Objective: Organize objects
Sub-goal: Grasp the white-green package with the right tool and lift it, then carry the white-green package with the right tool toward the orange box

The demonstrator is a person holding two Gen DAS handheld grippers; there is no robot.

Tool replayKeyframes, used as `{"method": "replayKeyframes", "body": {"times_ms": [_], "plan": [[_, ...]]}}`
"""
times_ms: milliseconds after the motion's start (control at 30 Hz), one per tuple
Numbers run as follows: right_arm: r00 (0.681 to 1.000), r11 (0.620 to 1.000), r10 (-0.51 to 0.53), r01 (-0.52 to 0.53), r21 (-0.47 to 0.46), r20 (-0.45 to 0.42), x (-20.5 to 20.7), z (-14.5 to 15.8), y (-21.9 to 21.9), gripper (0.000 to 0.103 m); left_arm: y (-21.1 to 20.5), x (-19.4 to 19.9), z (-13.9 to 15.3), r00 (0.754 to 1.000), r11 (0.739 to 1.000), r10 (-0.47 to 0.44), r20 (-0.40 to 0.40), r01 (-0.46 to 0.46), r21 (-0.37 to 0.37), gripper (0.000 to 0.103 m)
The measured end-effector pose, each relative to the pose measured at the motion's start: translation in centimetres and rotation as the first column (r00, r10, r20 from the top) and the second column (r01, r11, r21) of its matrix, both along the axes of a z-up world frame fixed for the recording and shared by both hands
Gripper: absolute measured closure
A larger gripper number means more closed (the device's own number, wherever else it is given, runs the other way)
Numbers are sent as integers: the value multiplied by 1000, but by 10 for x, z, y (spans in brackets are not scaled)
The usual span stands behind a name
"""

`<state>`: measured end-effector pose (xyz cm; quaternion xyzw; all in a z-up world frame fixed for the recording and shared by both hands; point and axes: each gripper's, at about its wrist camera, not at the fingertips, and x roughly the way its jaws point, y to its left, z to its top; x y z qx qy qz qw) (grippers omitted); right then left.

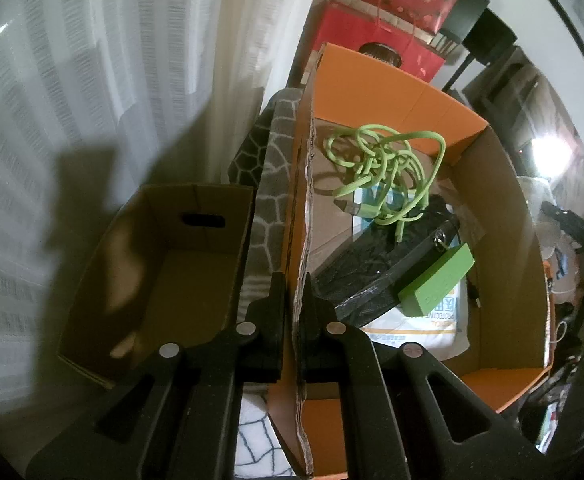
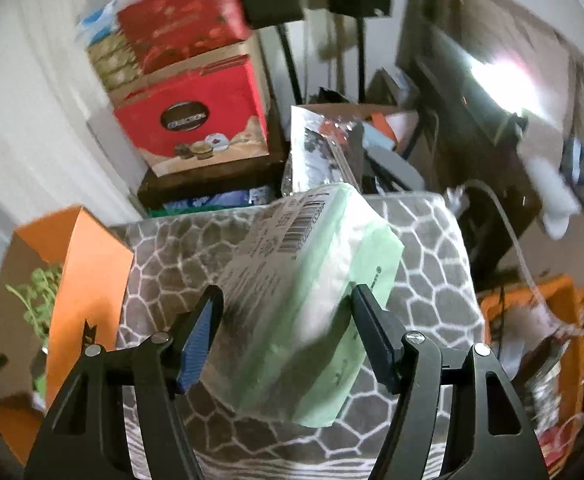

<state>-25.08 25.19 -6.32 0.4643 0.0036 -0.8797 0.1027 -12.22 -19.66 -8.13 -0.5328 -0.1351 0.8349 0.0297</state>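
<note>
A: While the grey patterned blanket spreads under everything, what sits on it?

B: On one side, a big orange cardboard box, open at the top. Beside it, with a strip of blanket between them, stands a smaller plain brown box with a handle slot in its far wall.

A: And the left gripper?

B: Its fingers are clamped on the orange box's near wall, one finger outside, one inside.

A: What lies in that box?

B: A black mesh pouch over white printed packets, a green block-shaped power bank resting on the pouch's edge, and a tangled lime-green cable toward the far end.

A: The right gripper?

B: A pale green wrapped pack with a barcode label sits between its fingers, above the blanket. Both pads touch the pack's sides, so it is gripped. The view is blurred.
</note>
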Motion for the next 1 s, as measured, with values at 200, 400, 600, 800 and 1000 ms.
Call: {"method": "replayKeyframes", "body": {"times_ms": [200,400,600,800,1000], "plan": [[996,991,83,-80,105,-22,-1,6,-40,35,0,-1,0,1000,1000,0,1,0,5,98],[999,995,4,2,99,-53,-1,29,-33,13,2,-1,1,1000,1000,1,1,-1,5,98],[995,998,-56,59,-31,82,-16,8,-9,12,2,-1,1,1000,1000,3,1,-3,5,98],[984,992,-97,108,-64,152,-22,-21,-2,5,1,-1,0,1000,1000,1,2,-1,5,98],[991,994,-70,79,-74,118,-20,-11,1,21,3,-1,1,1000,1000,2,1,-2,3,98]]}}
